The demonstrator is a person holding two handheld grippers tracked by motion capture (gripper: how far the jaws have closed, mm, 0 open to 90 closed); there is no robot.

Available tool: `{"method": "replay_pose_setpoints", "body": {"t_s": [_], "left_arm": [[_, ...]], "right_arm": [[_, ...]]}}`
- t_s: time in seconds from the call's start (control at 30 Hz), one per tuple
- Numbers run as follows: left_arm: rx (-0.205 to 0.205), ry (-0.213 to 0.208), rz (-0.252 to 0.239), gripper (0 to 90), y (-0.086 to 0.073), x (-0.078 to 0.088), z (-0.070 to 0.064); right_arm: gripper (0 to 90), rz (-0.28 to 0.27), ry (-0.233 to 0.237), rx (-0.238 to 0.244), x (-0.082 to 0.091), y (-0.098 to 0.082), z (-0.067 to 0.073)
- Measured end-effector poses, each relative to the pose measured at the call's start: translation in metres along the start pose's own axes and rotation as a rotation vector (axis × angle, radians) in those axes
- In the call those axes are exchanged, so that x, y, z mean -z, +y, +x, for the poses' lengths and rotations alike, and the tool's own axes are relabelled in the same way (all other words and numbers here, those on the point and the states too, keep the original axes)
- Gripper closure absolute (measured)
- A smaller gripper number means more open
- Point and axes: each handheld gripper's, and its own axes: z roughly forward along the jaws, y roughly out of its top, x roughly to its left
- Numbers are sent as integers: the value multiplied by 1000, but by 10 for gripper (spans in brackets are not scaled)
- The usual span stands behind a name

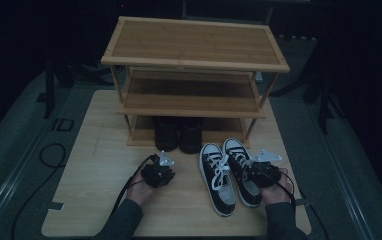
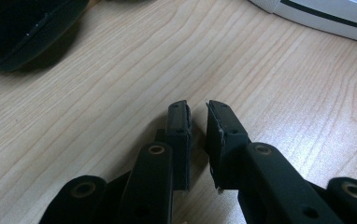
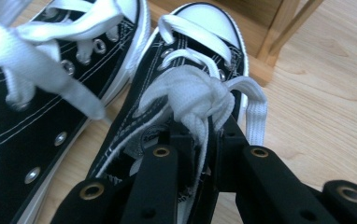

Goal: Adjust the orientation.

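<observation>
A pair of black canvas sneakers with white laces lies on the wooden table in front of a shoe rack. My right gripper (image 1: 252, 172) (image 3: 204, 133) is shut on the right sneaker (image 1: 235, 148) (image 3: 204, 18), its jaws clamped on the tongue and bunched lace at the shoe's opening. Just beside it to the left lies the left sneaker (image 1: 216, 182) (image 3: 36, 107). Left of both sneakers, my left gripper (image 1: 163, 172) (image 2: 197, 109) hovers low over bare table, jaws parted by a narrow gap with nothing between them.
The bamboo shoe rack (image 1: 194, 42) has three tiers and stands at the back of the table (image 1: 99, 150). A pair of black shoes (image 1: 179, 132) (image 2: 17, 28) sits on its bottom shelf. A white sneaker sole (image 2: 326, 14) edges the left gripper view. Cables trail off the table's front.
</observation>
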Motion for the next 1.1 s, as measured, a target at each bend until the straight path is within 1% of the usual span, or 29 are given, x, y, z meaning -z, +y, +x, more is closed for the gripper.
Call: {"method": "replay_pose_setpoints", "body": {"t_s": [0.17, 0.27, 0.33, 0.37, 0.4, 0.47, 0.53, 0.57, 0.7, 0.8, 0.9, 0.97, 1.07, 1.1], "left_arm": [[5, -4, -5, 791, 0, 0, 1], [13, -9, -12, 787, -1, -1, 2], [13, -9, -12, 786, -1, -1, 2], [15, -10, -17, 785, -2, -1, 2], [15, -10, -18, 783, -2, -1, 2], [16, -8, -22, 778, -2, -1, 2], [17, -9, -23, 773, -3, -1, 2], [19, -10, -23, 771, -3, -1, 2], [16, -15, -20, 755, -3, 0, 1], [17, -17, -24, 750, -3, 0, 1], [16, -19, -27, 744, -4, 0, 1], [16, -18, -32, 738, -4, 0, 1], [16, -20, -35, 733, -5, 0, 1], [16, -20, -35, 731, -5, 0, 1]], "right_arm": [[812, 3, 56, -13, 0, -4, -1], [811, -2, 88, -32, 0, -8, -2], [811, -6, 97, -36, 0, -9, -3], [798, 0, 109, -37, -1, -10, -3], [790, 13, 108, -35, -1, -10, -3], [757, 24, 111, -38, 0, -9, -4], [723, 47, 110, -36, 2, -7, -3], [695, 62, 116, -34, 3, -5, -3], [635, 87, 132, -15, 8, -4, -1], [595, 89, 153, -17, 12, -4, -2], [545, 91, 165, -8, 18, -4, -3], [500, 85, 171, 0, 24, -4, -3], [456, 78, 175, -3, 32, -2, -5], [456, 78, 175, -3, 32, -2, -5]]}}
